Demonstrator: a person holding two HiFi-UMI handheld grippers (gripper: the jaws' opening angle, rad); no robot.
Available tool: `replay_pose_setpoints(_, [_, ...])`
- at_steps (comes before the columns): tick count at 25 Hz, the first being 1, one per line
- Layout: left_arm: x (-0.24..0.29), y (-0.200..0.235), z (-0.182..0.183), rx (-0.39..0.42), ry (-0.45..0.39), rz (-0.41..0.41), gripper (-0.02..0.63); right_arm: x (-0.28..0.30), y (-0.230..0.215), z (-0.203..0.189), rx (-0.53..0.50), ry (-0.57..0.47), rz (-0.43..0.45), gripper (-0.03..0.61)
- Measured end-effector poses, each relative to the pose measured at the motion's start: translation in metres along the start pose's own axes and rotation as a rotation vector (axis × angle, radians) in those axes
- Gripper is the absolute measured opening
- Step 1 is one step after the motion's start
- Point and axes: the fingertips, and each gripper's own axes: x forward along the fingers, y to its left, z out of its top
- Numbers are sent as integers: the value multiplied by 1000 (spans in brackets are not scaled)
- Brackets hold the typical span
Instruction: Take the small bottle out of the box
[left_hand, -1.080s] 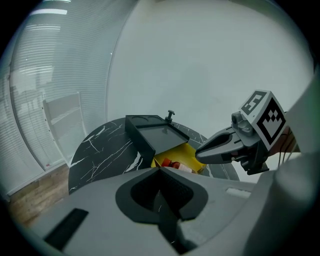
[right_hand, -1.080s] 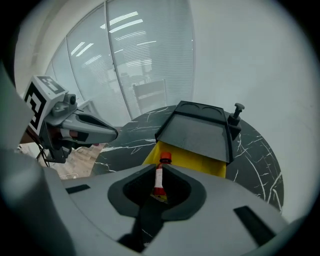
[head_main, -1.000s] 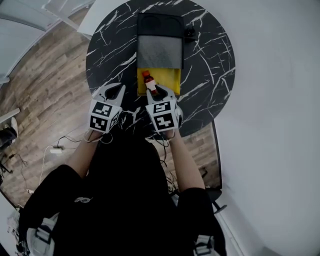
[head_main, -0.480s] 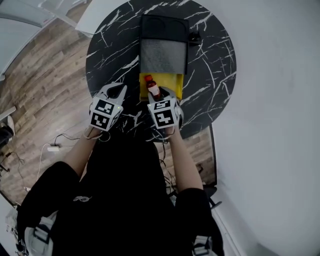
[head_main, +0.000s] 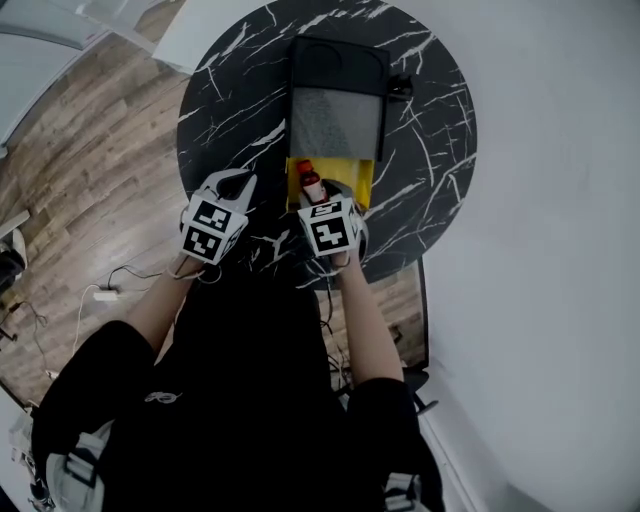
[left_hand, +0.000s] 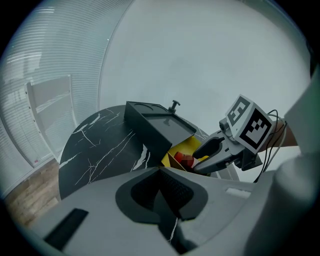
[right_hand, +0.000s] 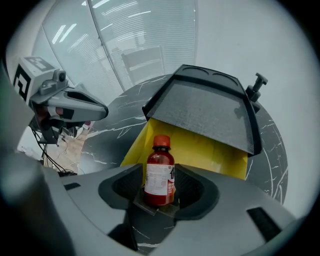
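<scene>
Head view showed a round black marble table (head_main: 230, 90) with a box (head_main: 352, 172) on it, yellow inside, its dark grey lid (head_main: 335, 122) swung up and back. A small bottle (head_main: 311, 181), with red cap, red-brown contents and white label, stood upright at the near edge of the yellow part, right at the tips of the right gripper (head_main: 325, 190). The left gripper (head_main: 237, 180) sat off to the left of the box, over the table, apart from the bottle.

Right gripper view: the bottle was upright, dead centre between the two jaws. The jaws were opening and the pads looked just off the label on both sides, so it was released, not squeezed. The bottle base sat low between the jaw bodies; could not tell whether it stood on the box floor or on the table. The yellow wall and the raised lid were right behind it, with a small knob (right_hand: 258, 82) at the lid's far corner.

Left gripper view: jaws were together with nothing between them, table surface below. The right gripper and the red cap showed beyond, at the yellow opening.

Wooden floor (head_main: 90, 150) with cables (head_main: 118, 292) lay around the table. The person's forearms (head_main: 158, 308) reached forward to both grippers.
</scene>
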Motion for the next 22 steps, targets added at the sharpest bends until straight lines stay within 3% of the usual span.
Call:
replay_pose_setpoints(11, [-2, 5, -2, -12, 24, -28, -2, 16, -7, -4, 15, 75, -9, 202])
replay_pose_setpoints(22, [-21, -10, -21, -40, 1, 26, -2, 24, -10, -11, 13, 91, -1, 210])
